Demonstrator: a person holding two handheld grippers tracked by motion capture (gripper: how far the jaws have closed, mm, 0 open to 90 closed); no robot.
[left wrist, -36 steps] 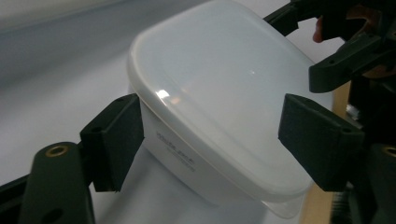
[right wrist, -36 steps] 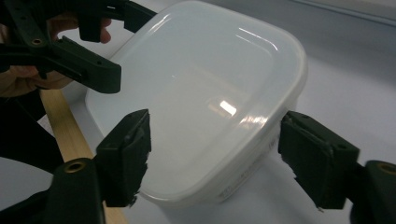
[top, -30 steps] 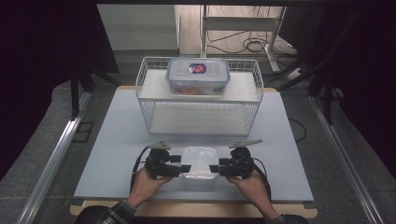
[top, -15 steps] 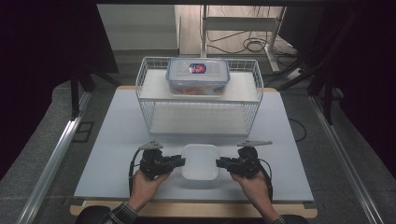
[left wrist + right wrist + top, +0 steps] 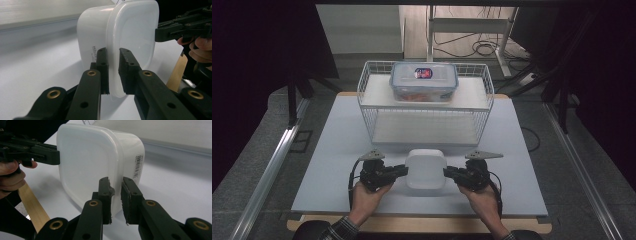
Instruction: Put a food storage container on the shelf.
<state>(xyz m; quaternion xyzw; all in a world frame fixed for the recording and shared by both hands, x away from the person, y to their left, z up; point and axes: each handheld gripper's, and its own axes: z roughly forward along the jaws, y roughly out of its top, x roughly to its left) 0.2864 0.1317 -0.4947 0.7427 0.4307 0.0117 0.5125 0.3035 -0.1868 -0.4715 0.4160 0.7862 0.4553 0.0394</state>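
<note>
Both tools pinch the white tub's rim: my left tool (image 5: 113, 72) and my right tool (image 5: 115, 200) on opposite sides, holding the white tub (image 5: 425, 168) over the bench (image 5: 337, 150), near the wire rack (image 5: 482, 115). Placement looks undone.

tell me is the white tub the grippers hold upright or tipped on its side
Tipped on its side: the white tub has its flat face toward the person, rim pinched by left gripper and right gripper.

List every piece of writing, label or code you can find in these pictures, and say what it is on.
White tub, side wall: dark vertical print, too blurred to read.
White tub, other side: barcode sticker, digits too small to read.
Clear lidded box on the wire rack: red-and-blue label, unreadable.
</note>
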